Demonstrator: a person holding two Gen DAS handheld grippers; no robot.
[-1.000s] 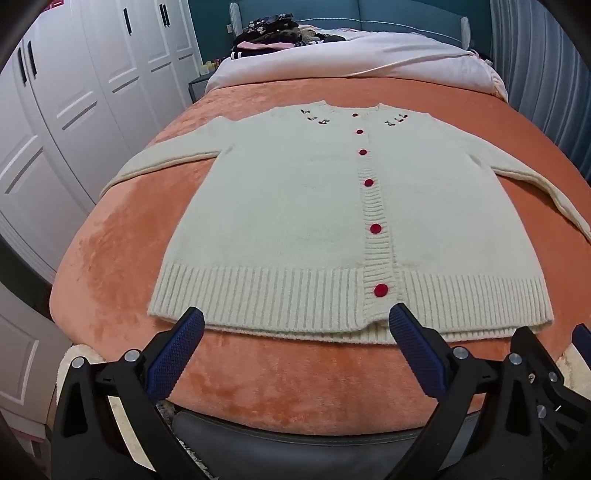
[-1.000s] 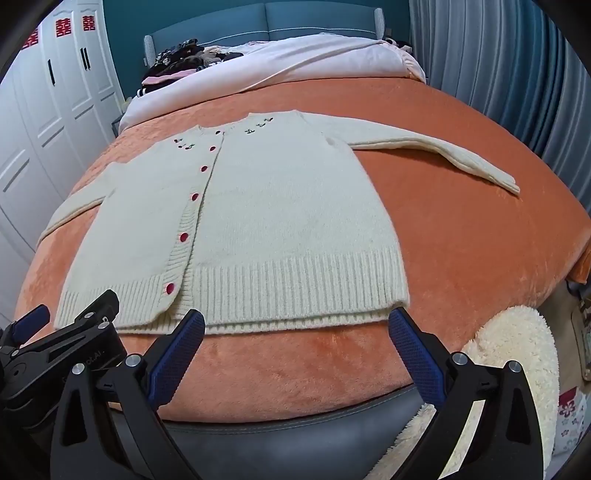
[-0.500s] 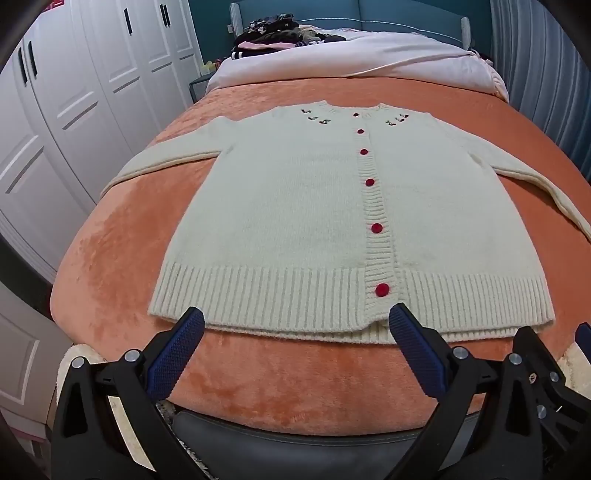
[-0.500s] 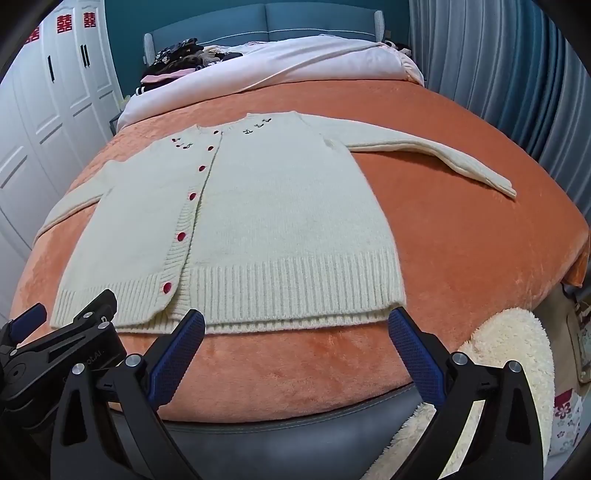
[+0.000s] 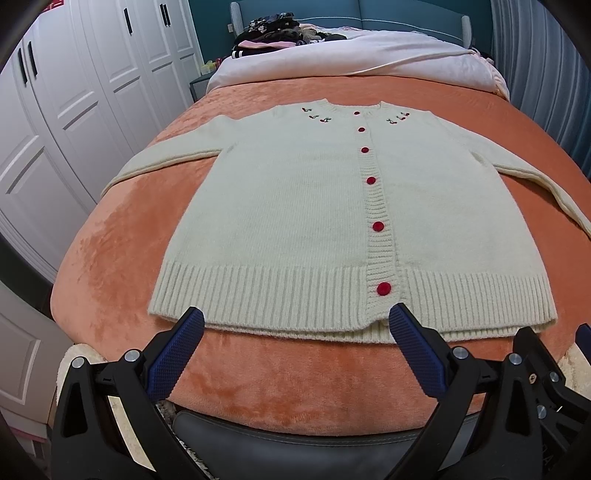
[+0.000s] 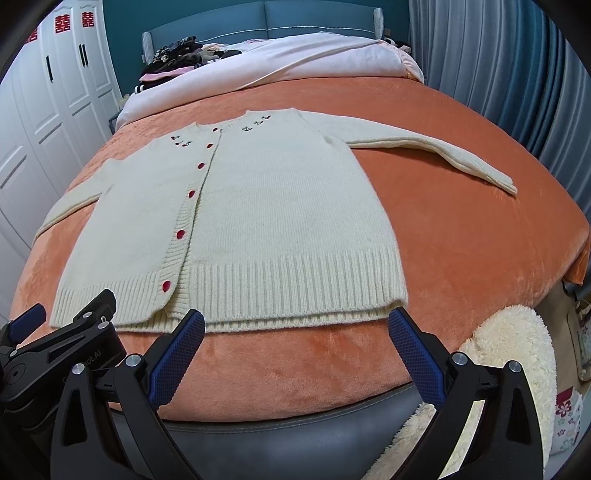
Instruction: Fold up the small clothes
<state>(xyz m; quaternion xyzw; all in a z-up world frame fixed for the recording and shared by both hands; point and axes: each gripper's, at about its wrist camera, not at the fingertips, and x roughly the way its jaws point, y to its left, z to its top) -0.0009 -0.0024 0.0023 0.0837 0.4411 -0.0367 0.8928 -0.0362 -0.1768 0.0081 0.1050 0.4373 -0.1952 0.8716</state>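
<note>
A cream cardigan (image 5: 295, 221) lies buttoned and flat, front up, on an orange blanket (image 5: 110, 266), its ribbed hem along the near edge of the bed and its collar toward the far end. Six red buttons (image 5: 384, 288) run up the front band, and small cherry motifs (image 5: 317, 116) sit on either side of the collar. Both sleeves spread outward, the right sleeve (image 6: 443, 151) reaching far across the blanket.

The left gripper (image 5: 295, 323) hangs just short of the hem, its blue-padded fingers (image 5: 177, 354) spread wide and holding nothing; their tips sit at the hem's edge, and contact cannot be judged. The right gripper (image 6: 295, 325) is likewise wide apart and empty at the hem's right half, with its right tip near the cardigan's near right corner. In the right wrist view the left gripper shows at the lower left, beside the hem's left corner.

The blanket covers most of the bed. At the far end lie a white quilt (image 5: 351, 55) and a pile of dark clothes (image 5: 273, 29) against a teal headboard (image 6: 314, 14). White wardrobe doors (image 5: 74, 92) line the left wall; red paper characters (image 6: 62, 22) are stuck near their tops. Blue-grey curtains (image 6: 498, 74) hang on the right. A fluffy cream rug (image 6: 517, 350) lies on the floor off the bed's near right corner.
</note>
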